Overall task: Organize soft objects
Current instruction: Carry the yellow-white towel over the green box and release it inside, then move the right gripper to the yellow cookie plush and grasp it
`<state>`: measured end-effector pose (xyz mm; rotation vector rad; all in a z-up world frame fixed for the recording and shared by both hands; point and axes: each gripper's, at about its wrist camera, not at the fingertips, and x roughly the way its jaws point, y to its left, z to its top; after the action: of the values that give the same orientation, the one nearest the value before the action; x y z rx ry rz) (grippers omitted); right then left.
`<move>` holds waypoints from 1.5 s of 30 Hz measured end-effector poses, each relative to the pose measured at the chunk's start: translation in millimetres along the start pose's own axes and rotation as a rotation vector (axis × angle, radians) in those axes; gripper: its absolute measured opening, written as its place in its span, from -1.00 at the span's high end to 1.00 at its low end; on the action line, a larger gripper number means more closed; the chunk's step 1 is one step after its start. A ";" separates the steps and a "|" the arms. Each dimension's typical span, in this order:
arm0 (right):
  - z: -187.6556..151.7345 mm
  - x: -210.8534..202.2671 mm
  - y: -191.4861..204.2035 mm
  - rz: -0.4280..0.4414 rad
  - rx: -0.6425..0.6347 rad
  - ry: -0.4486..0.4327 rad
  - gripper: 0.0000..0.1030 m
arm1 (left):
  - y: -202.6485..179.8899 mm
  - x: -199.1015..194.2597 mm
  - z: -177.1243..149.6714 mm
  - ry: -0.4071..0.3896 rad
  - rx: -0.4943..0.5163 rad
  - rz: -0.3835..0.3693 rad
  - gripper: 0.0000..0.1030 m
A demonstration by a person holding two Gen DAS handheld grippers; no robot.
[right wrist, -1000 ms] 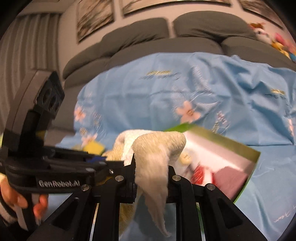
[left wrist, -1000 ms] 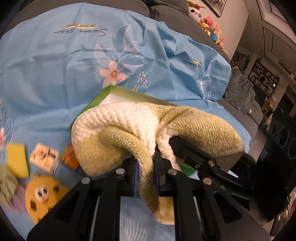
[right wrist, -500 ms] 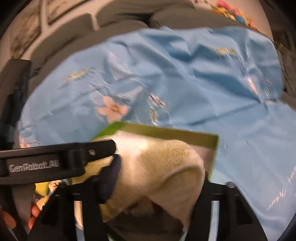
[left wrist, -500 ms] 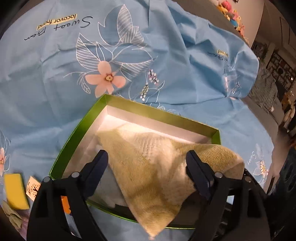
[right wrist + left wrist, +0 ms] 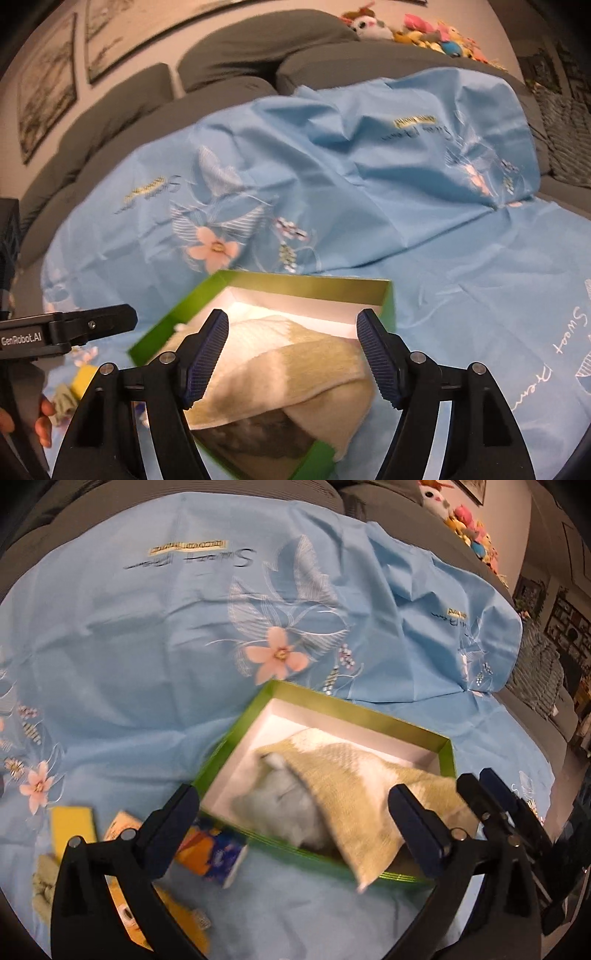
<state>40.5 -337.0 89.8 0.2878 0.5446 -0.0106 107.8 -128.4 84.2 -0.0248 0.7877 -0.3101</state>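
Both tongs tilt down toward the green box [image 5: 369,716] on the blue floral sheet [image 5: 147,646]. The left tongs [image 5: 291,812] stand wide, jaws opening, clear of the yellow-green towel [image 5: 354,794] (it lies between them, draped over the box's near rim). The right tongs [image 5: 291,350] are opening too, the towel [image 5: 295,369] lying below and between their blue pads [image 5: 207,350], apparently untouched, though blur makes that uncertain. A grey soft thing [image 5: 280,812] sits under the towel.
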 end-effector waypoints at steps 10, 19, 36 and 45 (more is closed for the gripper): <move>-18.2 -25.1 54.5 0.208 -0.168 -0.022 -0.43 | 76.9 -53.9 -53.4 -0.026 -0.148 0.063 -0.98; -59.0 -31.0 133.4 0.479 -0.368 0.113 -0.44 | 116.6 -54.5 -131.1 0.063 -0.214 0.154 -0.98; -130.0 57.4 174.4 0.442 -0.266 0.556 -0.44 | 157.5 -21.4 -168.5 0.198 -0.292 0.070 -0.98; -134.0 88.4 184.8 0.514 -0.152 0.601 -0.44 | 166.0 -10.0 -169.4 0.150 -0.307 0.013 -0.88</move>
<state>63.8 -117.3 -15.5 0.2747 1.0474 0.6303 26.5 48.6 -51.4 -0.2874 0.9787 -0.1778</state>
